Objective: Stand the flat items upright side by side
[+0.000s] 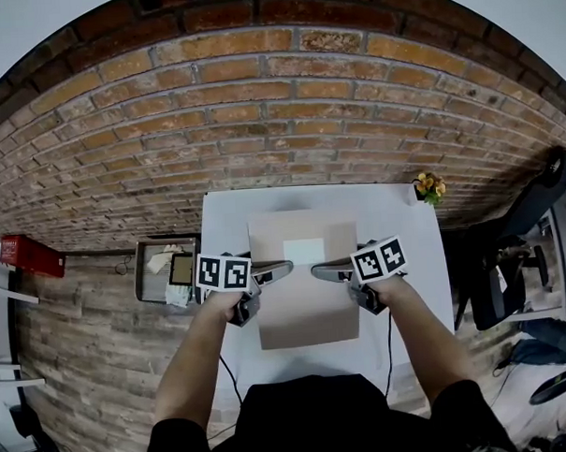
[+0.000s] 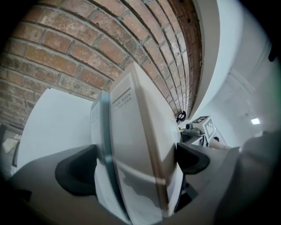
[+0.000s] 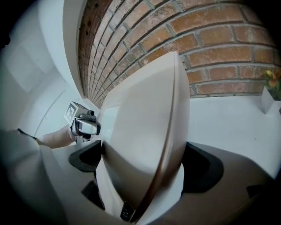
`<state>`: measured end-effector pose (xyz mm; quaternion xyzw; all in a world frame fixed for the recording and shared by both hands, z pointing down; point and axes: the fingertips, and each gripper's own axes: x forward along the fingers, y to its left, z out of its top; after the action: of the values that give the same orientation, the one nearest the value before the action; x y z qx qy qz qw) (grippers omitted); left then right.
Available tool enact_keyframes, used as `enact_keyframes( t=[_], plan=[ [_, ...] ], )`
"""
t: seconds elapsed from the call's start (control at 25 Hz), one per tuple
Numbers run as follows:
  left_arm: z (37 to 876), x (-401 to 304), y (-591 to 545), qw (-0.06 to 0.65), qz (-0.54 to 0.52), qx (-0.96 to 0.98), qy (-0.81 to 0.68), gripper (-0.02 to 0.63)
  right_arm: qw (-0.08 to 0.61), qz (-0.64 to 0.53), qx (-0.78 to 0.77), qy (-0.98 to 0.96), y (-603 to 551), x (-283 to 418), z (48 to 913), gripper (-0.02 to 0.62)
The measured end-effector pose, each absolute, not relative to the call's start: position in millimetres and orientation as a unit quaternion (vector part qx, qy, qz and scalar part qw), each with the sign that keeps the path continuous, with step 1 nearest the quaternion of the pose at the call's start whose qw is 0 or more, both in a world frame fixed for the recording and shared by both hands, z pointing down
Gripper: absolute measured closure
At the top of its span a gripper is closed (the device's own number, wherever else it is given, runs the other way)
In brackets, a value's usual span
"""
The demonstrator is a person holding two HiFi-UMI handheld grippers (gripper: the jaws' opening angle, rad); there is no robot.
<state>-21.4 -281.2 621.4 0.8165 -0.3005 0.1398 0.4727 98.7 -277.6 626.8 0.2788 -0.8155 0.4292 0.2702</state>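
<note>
Far left, floor: red crate point(image 1: 31, 255); nearer the table, an open cardboard carton point(image 1: 152, 273) with small things inside.

Left gripper point(image 1: 277, 269): jaws clamped across a stack of flat items. Its own view shows both pads pressed on the stack, a white flat item with a teal stripe point(image 2: 102, 145) against the left pad and the brown flat box point(image 2: 140, 132) against the right.

Centre: brown flat box point(image 1: 303, 299) over the white table point(image 1: 411, 262), broad face up, white label toward the brick wall point(image 1: 260, 128). Cannot tell if it touches the tabletop.

Right gripper point(image 1: 327, 271): grips the opposite edge, jaws closed on the same stack, brown face toward its camera.

Right: flower pot point(image 1: 429, 188) at the table's far corner; dark chair point(image 1: 523, 247) beyond.
</note>
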Motion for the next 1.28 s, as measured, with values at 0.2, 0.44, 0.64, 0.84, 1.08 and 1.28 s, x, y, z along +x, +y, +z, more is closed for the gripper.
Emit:
enact_keyframes(
  t=[0.2,0.44,0.64,0.84,1.08,1.28],
  plan=[
    [608.3,-25.1,-282.8,0.448,0.133,0.828,-0.31,0.054,0.263,0.399,0.283,-0.831,-281.2,94.8,613.5,0.011],
    [589.0,-29.8,-286.8,0.408,0.121,0.847,-0.32,0.052,0.242,0.357,0.287,-0.855,-286.1,88.6,594.6,0.011],
    [572.4,-35.1,-291.0,0.361,0.108,0.865,-0.333,0.052,0.227,0.316,0.298,-0.872,-289.3,85.0,578.8,0.011],
    [555.5,-34.6,-293.0,0.325,0.1,0.878,-0.337,0.052,0.217,0.281,0.307,-0.883,-291.5,84.7,563.9,0.011],
    [543.0,-38.8,-293.4,0.293,0.084,0.887,-0.347,0.054,0.193,0.245,0.321,-0.894,-292.1,81.7,553.3,0.011],
    [536.2,-40.2,-292.9,0.273,0.084,0.892,-0.35,0.054,0.185,0.225,0.326,-0.9,-292.1,80.4,547.6,0.011]
  ],
)
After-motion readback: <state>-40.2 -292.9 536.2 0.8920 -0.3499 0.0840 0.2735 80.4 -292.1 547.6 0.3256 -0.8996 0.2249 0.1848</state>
